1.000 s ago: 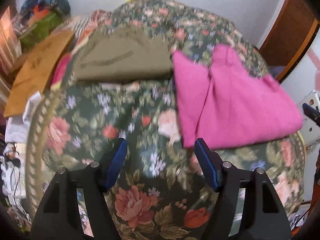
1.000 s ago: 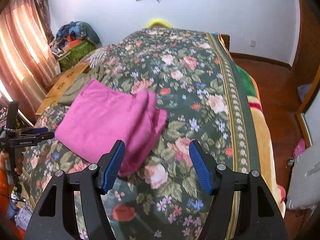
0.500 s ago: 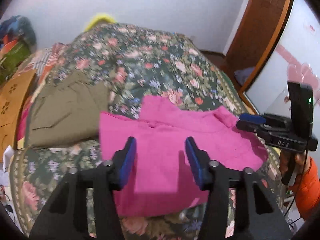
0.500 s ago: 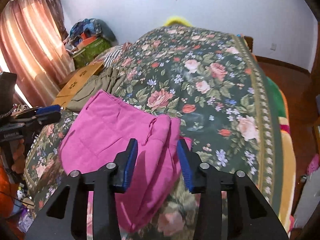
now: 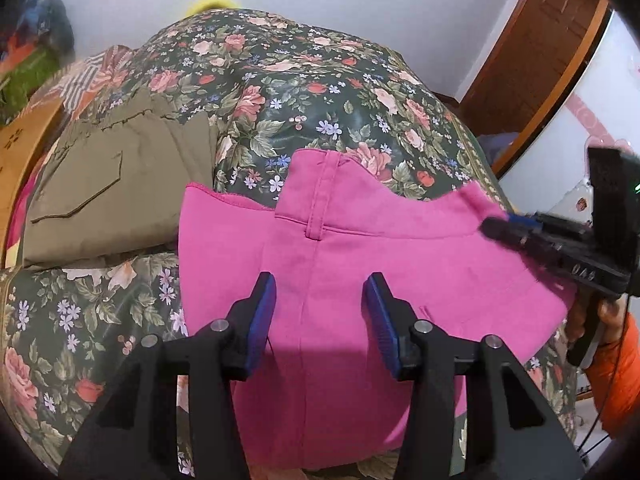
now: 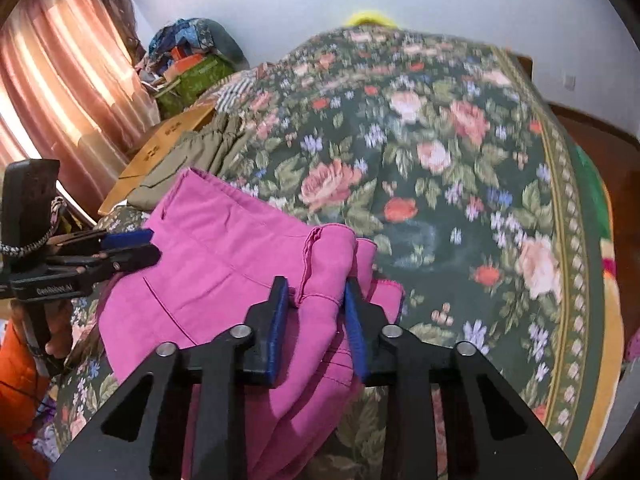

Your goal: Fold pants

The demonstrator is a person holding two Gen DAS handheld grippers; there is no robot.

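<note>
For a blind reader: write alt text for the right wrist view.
The right gripper is closing on a bunched fold of the pink pants on a floral bedspread. The left gripper reaches in from the left; folded olive pants lie behind.

Soft, even daylight fills both views. In the right wrist view it comes from the far left, glowing through the pink curtain (image 6: 76,92), and the floral bedspread (image 6: 440,152) is smeared by motion blur. The left wrist view is sharper in the middle; a dim shadow lies on the pink pants (image 5: 320,360) between the near fingers. Both pictures bulge fisheye-style, with black vignetted corners.
</note>
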